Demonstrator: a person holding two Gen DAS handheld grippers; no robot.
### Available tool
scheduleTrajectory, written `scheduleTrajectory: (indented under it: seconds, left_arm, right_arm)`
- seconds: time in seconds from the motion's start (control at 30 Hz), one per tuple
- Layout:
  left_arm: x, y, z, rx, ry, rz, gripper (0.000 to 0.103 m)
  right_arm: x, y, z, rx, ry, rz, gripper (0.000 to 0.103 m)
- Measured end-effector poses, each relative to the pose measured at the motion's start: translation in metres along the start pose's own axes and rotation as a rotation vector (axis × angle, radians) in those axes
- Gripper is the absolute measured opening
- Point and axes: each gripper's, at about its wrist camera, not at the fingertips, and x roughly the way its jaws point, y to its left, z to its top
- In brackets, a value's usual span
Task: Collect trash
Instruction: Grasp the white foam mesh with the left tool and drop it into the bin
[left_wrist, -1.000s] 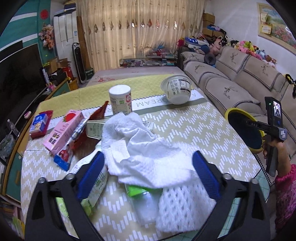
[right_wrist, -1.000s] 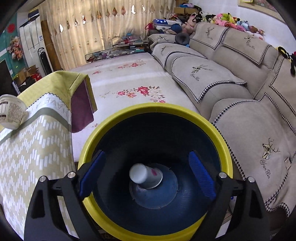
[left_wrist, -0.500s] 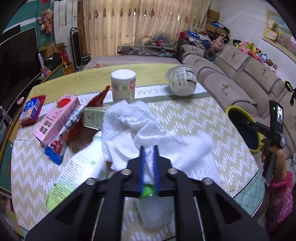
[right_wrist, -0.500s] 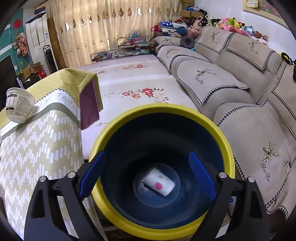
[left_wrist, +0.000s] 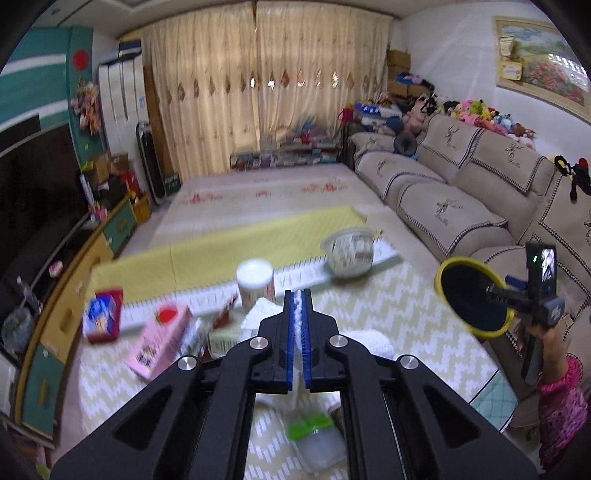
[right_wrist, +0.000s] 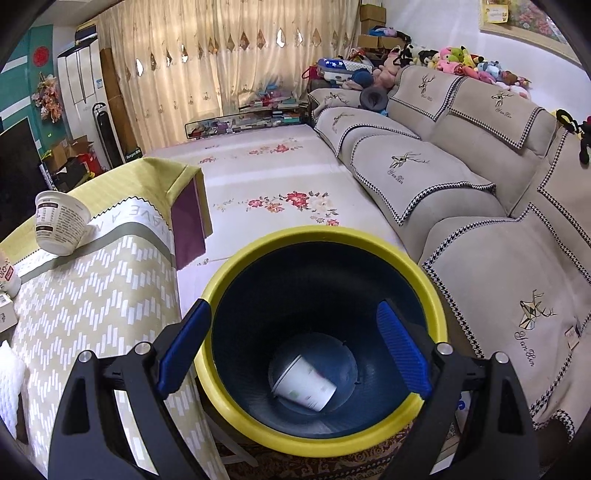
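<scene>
- Two tongs differ: the left tongs (left_wrist: 298, 325) are pressed together, pinching a fold of white tissue (left_wrist: 297, 314) above the table (left_wrist: 406, 317); the right tongs (right_wrist: 295, 345) stand spread over the yellow-rimmed bin (right_wrist: 391, 254).
- Only a thin fold is caught (risky), so the tissue may slip free or drag neighbouring litter along.
- Right wrist view alone shows a paper cup (right_wrist: 304, 384) in the bin's bottom; left view shows the pink carton (left_wrist: 159, 341).

Sitting on the bench (left_wrist: 406, 314): one white tissue (left_wrist: 258, 314), one pink carton (left_wrist: 159, 343), one red packet (left_wrist: 101, 314), one white can (left_wrist: 255, 282), one tipped bowl-cup (left_wrist: 349, 251), one green-capped bottle (left_wrist: 314, 435). One bin (right_wrist: 258, 258) is holding one paper cup (right_wrist: 306, 384).
</scene>
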Motion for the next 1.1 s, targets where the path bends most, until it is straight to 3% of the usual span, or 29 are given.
scheduleTrajectory:
  seconds: [0.53, 0.77, 1.1]
  left_arm:
    - [-0.025, -0.075, 0.095, 0.142, -0.075, -0.169, 0.004]
    - [-0.002, -0.134, 0.117, 0.221, -0.037, -0.264, 0.004]
    - [0.057, -0.248, 0.136, 0.317, 0.011, -0.383, 0.004]
  right_arm:
    - [-0.022, -0.032, -0.004, 0.037, -0.030, -0.023, 0.086]
    - [-0.032, -0.056, -0.007, 0.070, -0.044, -0.048, 0.086]
    - [-0.043, -0.091, -0.015, 0.104, -0.050, -0.060, 0.086]
